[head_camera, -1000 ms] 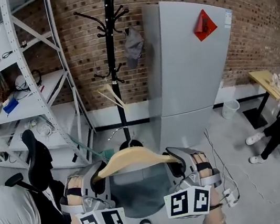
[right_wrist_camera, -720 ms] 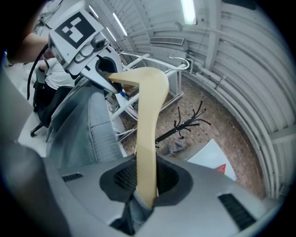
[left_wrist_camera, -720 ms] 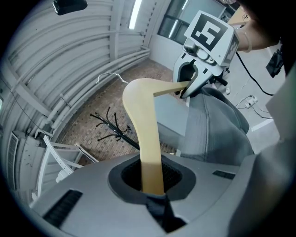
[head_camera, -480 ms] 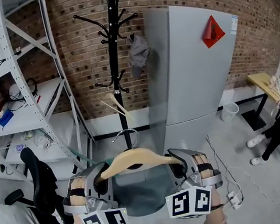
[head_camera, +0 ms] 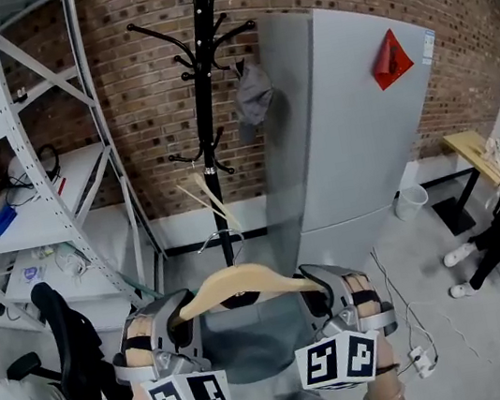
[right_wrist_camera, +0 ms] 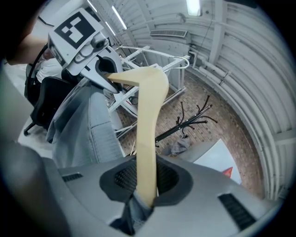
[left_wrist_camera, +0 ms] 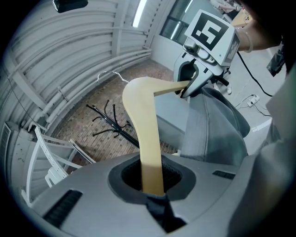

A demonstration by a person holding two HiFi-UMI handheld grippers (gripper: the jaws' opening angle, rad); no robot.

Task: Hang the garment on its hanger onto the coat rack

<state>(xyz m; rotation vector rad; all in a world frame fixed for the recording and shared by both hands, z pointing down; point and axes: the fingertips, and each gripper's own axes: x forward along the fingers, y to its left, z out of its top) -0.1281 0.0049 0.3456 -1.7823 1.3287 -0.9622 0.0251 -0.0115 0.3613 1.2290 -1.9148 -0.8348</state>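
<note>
Shelf unit: a white metal shelf unit (head_camera: 23,175) is seen far left, loaded with small items.
Left gripper: the left gripper (head_camera: 180,312) is held low, left of centre. Its jaws are closed narrow on the left arm of the hanger (head_camera: 241,283).
Hanger: pale wood, held level between both grippers with its wire hook (head_camera: 223,239) up. It is kept in front of the rack and apart from it.
Garment: a grey garment (head_camera: 255,341) is draped on the hanger and hangs below it.
Coat rack: a black coat rack (head_camera: 205,97) is set against the brick wall (head_camera: 146,88), behind the hanger. A grey cloth (head_camera: 254,97) is hung on a right-side peg.
Right gripper: the right gripper (head_camera: 311,290) is held level with the left. Its jaws are clamped on the hanger's right arm, with grey fabric pinched in too.
Cabinet: a tall grey cabinet (head_camera: 346,150) is placed right of the rack, marked with a red sign (head_camera: 391,59).
Far right: a small wooden desk (head_camera: 472,150) is seen by the wall.
</note>
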